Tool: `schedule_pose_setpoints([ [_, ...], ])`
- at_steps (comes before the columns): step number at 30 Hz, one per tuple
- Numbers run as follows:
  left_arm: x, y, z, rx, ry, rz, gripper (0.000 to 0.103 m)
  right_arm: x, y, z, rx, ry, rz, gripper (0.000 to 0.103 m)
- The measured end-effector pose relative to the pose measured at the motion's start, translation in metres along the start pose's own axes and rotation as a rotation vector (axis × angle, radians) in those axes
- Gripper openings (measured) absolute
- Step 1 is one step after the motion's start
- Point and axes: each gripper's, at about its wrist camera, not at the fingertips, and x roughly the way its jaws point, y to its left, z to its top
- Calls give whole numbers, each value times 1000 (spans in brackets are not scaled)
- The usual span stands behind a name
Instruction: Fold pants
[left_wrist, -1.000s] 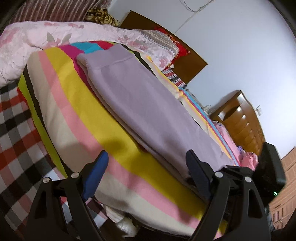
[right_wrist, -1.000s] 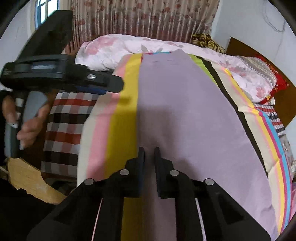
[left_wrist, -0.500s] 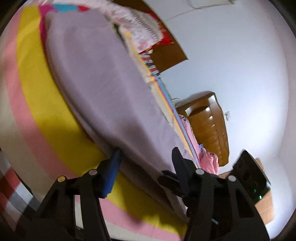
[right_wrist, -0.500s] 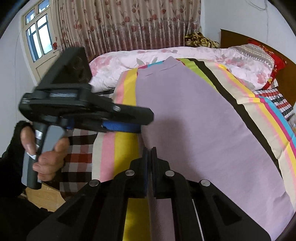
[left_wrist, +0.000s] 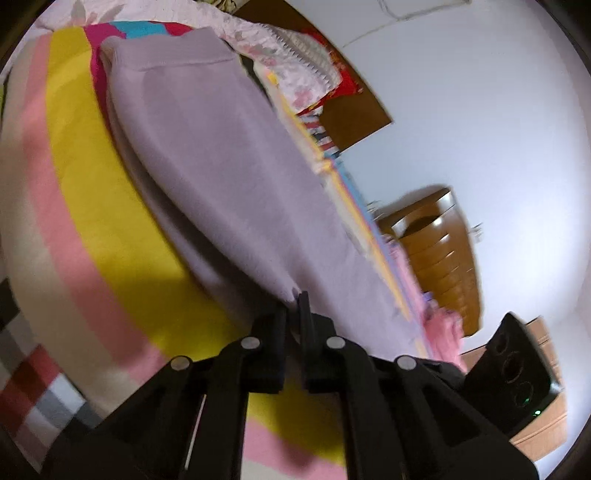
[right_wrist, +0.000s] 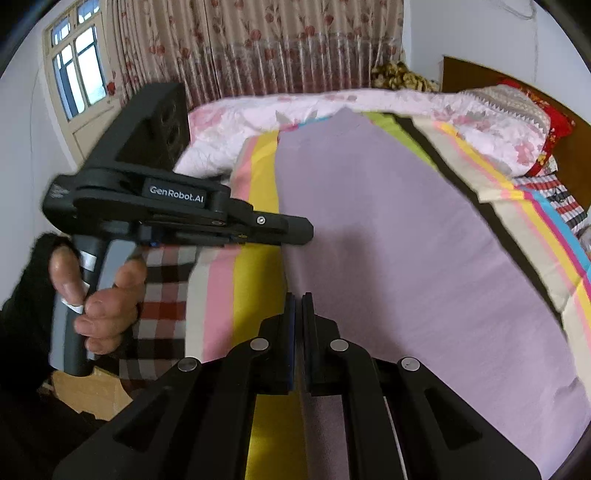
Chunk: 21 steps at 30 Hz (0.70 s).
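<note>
Lilac pants (right_wrist: 388, 236), multicolour-striped blanket (right_wrist: 258, 266)

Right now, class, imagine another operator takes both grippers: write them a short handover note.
Left gripper: shut on the near edge of the lilac knit pants.
Right gripper: shut on the same near edge, further along.
The pants lie lengthwise on the striped bedspread, waistband at the far end.
Done: both near grips taken.
Left: probably carry the gripped end toward the waistband, lay it flat, release.
</note>
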Motion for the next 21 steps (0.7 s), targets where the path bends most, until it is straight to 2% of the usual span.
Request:
schedule_pose_setpoints([
  [2,1,6,-5,-21,8,14,5,7,2,-4,-16,14,-3,9],
  [4,0,9,-7,-32,7,6,5,7,-3,-1,15,36,34,11],
  [8,1,11,-4,-84,14,18,8,6,-4,-2,21,40,86,30],
  [9,1,8,-1,-109,10,29,11,3,-3,-1,16,43,85,30],
  [10,-5,6,-1,-123,-6,65,25,1,-2,0,13,41,83,30],
  [11,-16,1,-1,-122,-54,153,46,-2,-1,1,9,32,83,30],
  [12,-29,-5,1,-120,-114,281,91,-5,-1,4,11,17,90,30],
  [13,-36,-10,3,-114,-161,318,97,-6,-2,7,16,3,94,30],
  [14,-43,-19,6,-83,-222,310,97,-6,-1,10,16,-12,90,30],
  [17,-30,-40,19,15,-216,208,97,4,4,18,2,-14,84,30],
  [19,-13,-43,25,42,-161,186,97,20,11,18,-18,40,118,32],
  [21,11,-32,26,28,-48,201,97,21,17,16,-62,51,105,34],
])
